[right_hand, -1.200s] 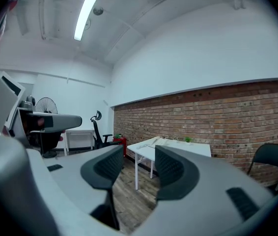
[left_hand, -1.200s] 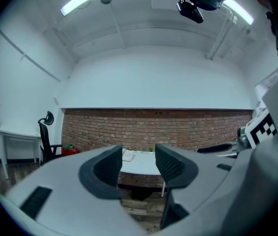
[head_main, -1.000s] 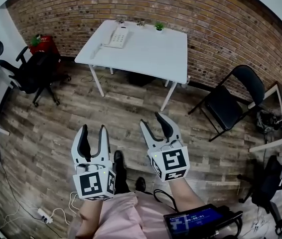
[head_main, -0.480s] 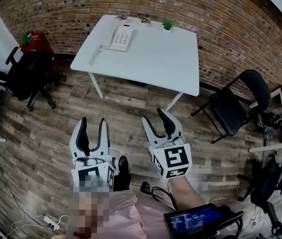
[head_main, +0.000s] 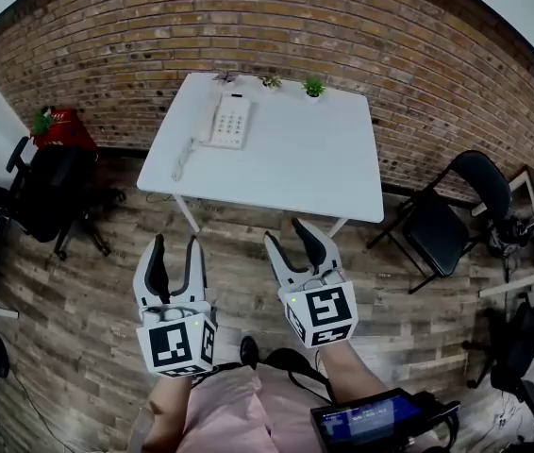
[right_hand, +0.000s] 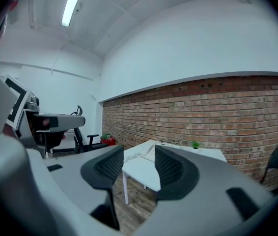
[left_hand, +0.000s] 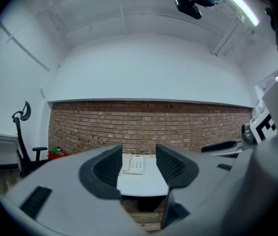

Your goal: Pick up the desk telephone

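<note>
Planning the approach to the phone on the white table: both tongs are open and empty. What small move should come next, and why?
Probably step closer to the table, aiming the left tongs at the desk telephone. It lies far back on the left, while both the left and the right tongs hang over the floor short of the near edge, jaws apart.

White table (head_main: 295, 159) ahead of left gripper (head_main: 175, 243) and right gripper (head_main: 286, 232); desk telephone (head_main: 227, 121) lies beyond the left; tiny plants (head_main: 313, 86) farthest.
</note>
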`<control>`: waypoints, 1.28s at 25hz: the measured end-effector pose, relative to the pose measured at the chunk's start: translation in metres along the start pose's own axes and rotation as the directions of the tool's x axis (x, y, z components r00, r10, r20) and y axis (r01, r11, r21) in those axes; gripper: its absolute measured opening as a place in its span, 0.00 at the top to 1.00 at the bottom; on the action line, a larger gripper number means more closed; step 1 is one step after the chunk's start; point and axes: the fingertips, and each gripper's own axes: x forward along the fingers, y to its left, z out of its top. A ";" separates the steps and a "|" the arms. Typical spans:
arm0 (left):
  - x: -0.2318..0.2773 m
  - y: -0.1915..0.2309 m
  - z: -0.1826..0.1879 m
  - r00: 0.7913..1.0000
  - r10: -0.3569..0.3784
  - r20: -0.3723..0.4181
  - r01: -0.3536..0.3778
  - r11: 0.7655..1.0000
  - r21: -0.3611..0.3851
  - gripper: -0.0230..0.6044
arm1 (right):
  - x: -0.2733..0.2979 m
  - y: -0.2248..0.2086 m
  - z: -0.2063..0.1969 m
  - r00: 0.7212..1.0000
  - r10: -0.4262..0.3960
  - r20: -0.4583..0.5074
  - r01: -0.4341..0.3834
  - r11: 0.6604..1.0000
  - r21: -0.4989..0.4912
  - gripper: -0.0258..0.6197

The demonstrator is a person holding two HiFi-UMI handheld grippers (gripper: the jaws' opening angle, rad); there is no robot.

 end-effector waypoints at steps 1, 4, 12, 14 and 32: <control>0.005 0.002 -0.001 1.000 -0.005 -0.004 0.005 1.000 0.001 0.62 | 0.005 -0.001 0.000 1.000 -0.002 -0.002 0.002 1.000 0.001 0.65; 0.019 0.005 -0.007 1.000 -0.020 -0.022 0.020 1.000 0.002 0.62 | 0.020 -0.004 -0.001 1.000 -0.008 -0.013 0.008 1.000 0.008 0.65; 0.061 0.009 -0.024 0.997 -0.044 -0.063 0.044 0.999 0.004 0.61 | 0.055 -0.023 -0.007 0.999 -0.021 -0.028 0.022 1.000 0.021 0.65; 0.074 0.010 -0.028 0.996 -0.045 -0.070 0.046 0.999 0.007 0.61 | 0.068 -0.035 -0.006 0.999 -0.037 -0.025 0.037 0.999 0.007 0.65; 0.253 0.012 -0.057 0.981 -0.081 -0.177 0.084 0.996 0.012 0.58 | 0.222 -0.124 -0.024 0.993 0.015 -0.121 -0.008 0.998 0.057 0.64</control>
